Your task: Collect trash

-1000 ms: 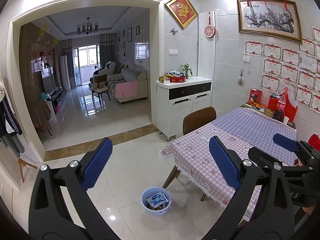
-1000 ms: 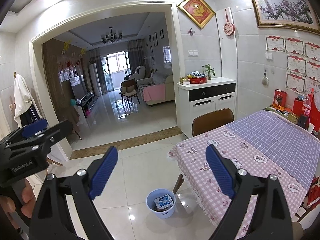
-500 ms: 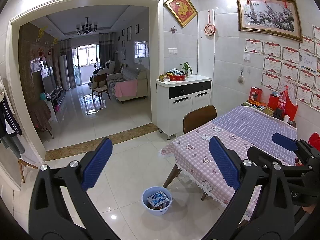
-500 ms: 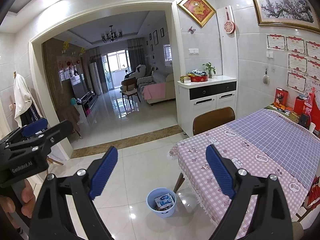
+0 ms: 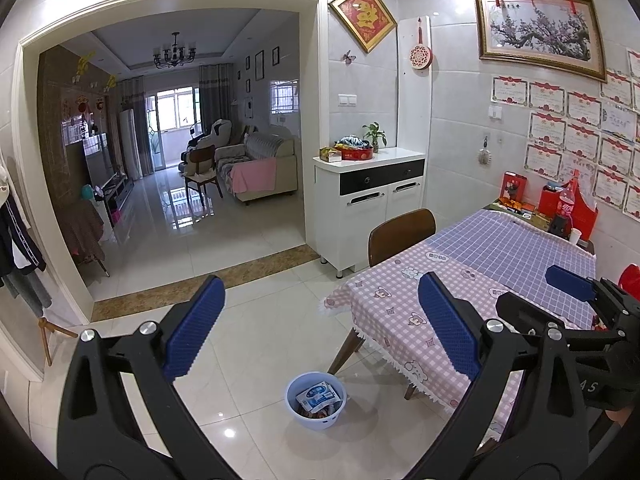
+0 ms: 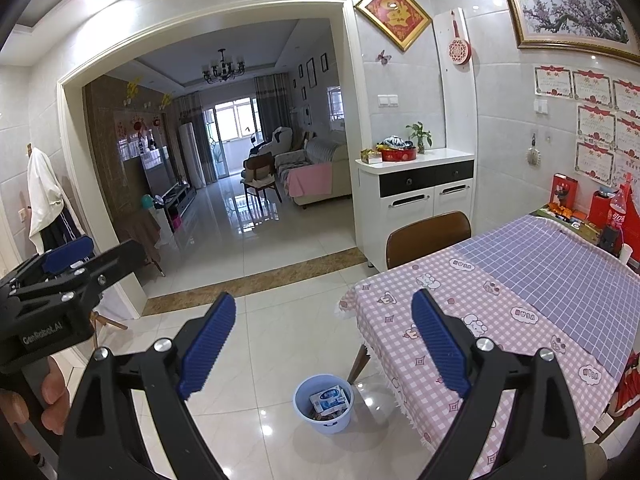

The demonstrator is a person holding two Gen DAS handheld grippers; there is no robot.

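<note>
A small blue bin point(image 5: 316, 400) stands on the white tile floor by the table's near corner, holding a white-and-blue carton point(image 5: 316, 393) and other wrappers. It also shows in the right wrist view point(image 6: 323, 403). My left gripper point(image 5: 320, 328) is open and empty, held high above the floor. My right gripper point(image 6: 323, 344) is open and empty too, beside the left. The right gripper shows at the right edge of the left wrist view point(image 5: 576, 292); the left gripper shows at the left edge of the right wrist view point(image 6: 64, 264).
A dining table point(image 6: 520, 300) with a pink and purple checked cloth fills the right. A brown chair point(image 6: 428, 236) is pushed in at its far side. A white cabinet point(image 6: 416, 196) stands behind. Red boxes and a cola bottle point(image 6: 618, 208) stand by the wall.
Both views have shifted very slightly. The grippers stay open and the bin has not moved.
</note>
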